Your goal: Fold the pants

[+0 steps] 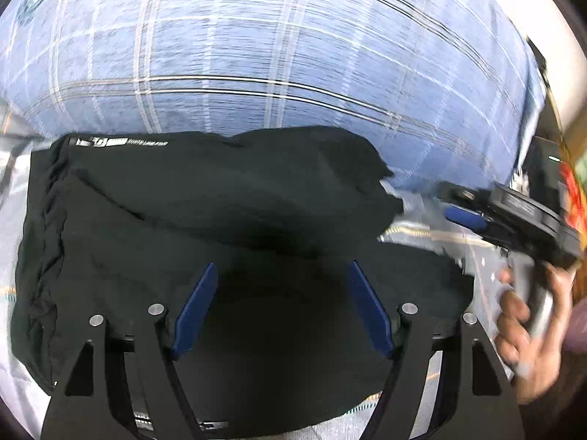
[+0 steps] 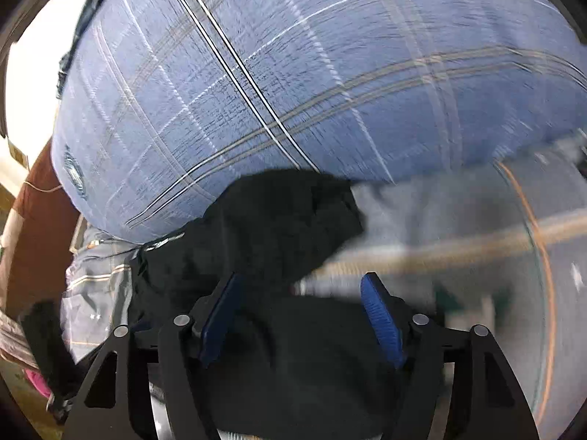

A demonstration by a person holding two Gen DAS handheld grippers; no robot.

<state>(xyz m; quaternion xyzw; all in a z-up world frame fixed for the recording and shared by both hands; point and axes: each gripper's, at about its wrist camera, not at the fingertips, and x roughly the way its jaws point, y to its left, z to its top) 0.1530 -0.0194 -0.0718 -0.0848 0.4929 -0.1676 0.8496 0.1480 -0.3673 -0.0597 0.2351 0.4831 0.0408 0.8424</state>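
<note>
Black pants (image 1: pixel 205 212) lie folded in a thick bundle on a pale grey sheet, with the waistband and its white label at the far left. My left gripper (image 1: pixel 280 275) hovers over the near part of the bundle, its blue pads spread wide with nothing pinched between them. In the right wrist view the pants (image 2: pixel 279 220) fill the lower middle. My right gripper (image 2: pixel 301 288) stands open above their right end, holding no cloth. That right gripper (image 1: pixel 473 212) also shows at the right edge of the left wrist view, held by a hand (image 1: pixel 528 333).
A large blue plaid cushion or duvet (image 1: pixel 279 55) rises right behind the pants and fills the far half of both views (image 2: pixel 312 73). The pale grey sheet (image 2: pixel 458 227) with tan stripes spreads to the right. A brown surface (image 2: pixel 36 227) lies at the left edge.
</note>
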